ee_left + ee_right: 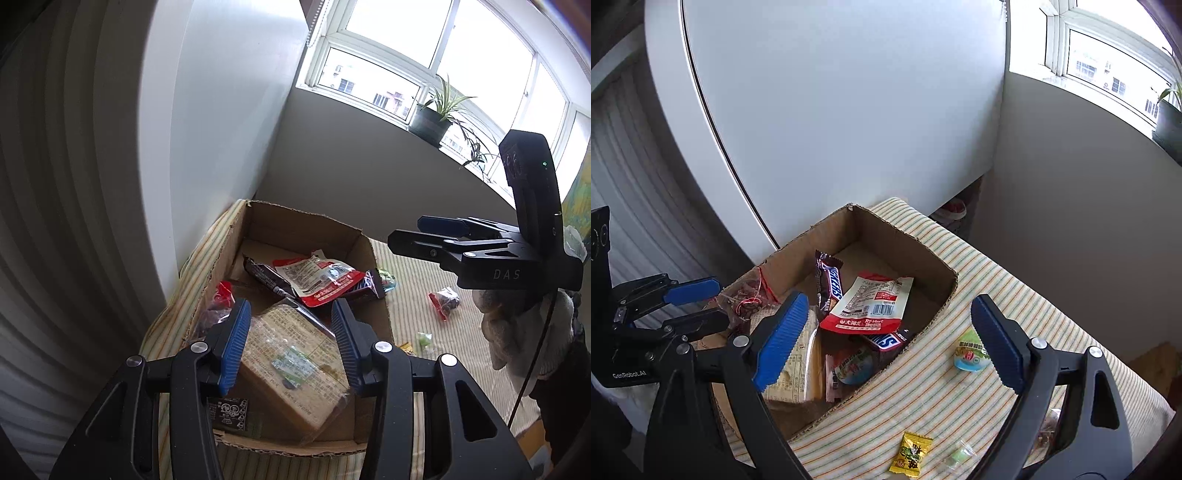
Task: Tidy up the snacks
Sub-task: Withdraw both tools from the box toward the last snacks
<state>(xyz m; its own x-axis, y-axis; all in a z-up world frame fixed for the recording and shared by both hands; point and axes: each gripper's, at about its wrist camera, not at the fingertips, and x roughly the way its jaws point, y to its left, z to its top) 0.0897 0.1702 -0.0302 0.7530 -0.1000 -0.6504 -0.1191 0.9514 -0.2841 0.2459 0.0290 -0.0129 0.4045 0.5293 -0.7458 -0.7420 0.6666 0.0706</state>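
Note:
An open cardboard box [376,280] [934,291] stands on a striped cloth and holds several snacks: a wrapped tan biscuit pack [295,365] [798,365], a red-and-white pouch [317,277] [871,302], Snickers bars [829,284] and a clear bag with red ties [746,295]. My left gripper [291,343] is open above the biscuit pack, holding nothing. My right gripper [886,343] is open and empty above the box's right wall; it also shows in the left wrist view [432,236]. A round green-blue candy [969,356] lies beside its right finger.
Loose on the striped cloth [1015,288]: a yellow candy [910,452], a clear-wrapped green candy [956,458], a red-tied bag [445,301]. A white cabinet [831,110] stands behind the box. Potted plants [439,110] sit on the windowsill.

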